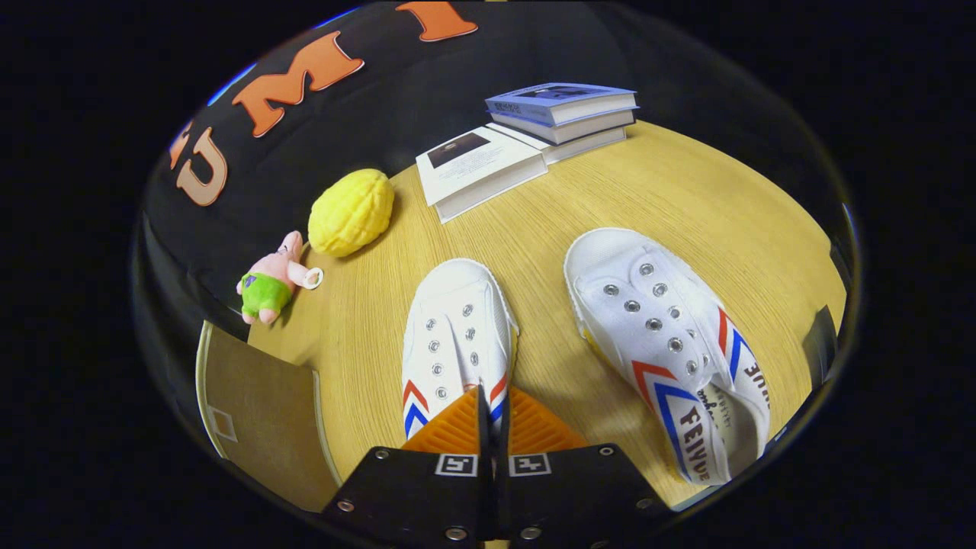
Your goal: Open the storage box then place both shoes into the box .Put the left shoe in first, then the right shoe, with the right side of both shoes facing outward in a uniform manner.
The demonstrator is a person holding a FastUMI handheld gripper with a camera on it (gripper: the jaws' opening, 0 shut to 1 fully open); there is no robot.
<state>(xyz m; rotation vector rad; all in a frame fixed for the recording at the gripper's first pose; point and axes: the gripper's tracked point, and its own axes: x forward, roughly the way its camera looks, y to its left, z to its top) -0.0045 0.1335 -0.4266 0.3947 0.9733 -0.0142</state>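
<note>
The gripper [488, 412] has its two fingers pressed close together, with only a thin gap between them. They seem to pinch the back part of the left shoe [456, 335], but it is hard to tell for sure. So the step looks like picking up the left shoe, which must go in first. Next, the shoe needs a lift and a trip to the box [259, 412], the brown thing just to the left of the fingers. If its lid is open cannot be told.

The left shoe is white, with silver lace holes and red and blue stripes. It sits on the bench [549, 252], toe pointing away. The right shoe [671, 343] lies near it, tipped a bit on its side. Both have no laces
</note>
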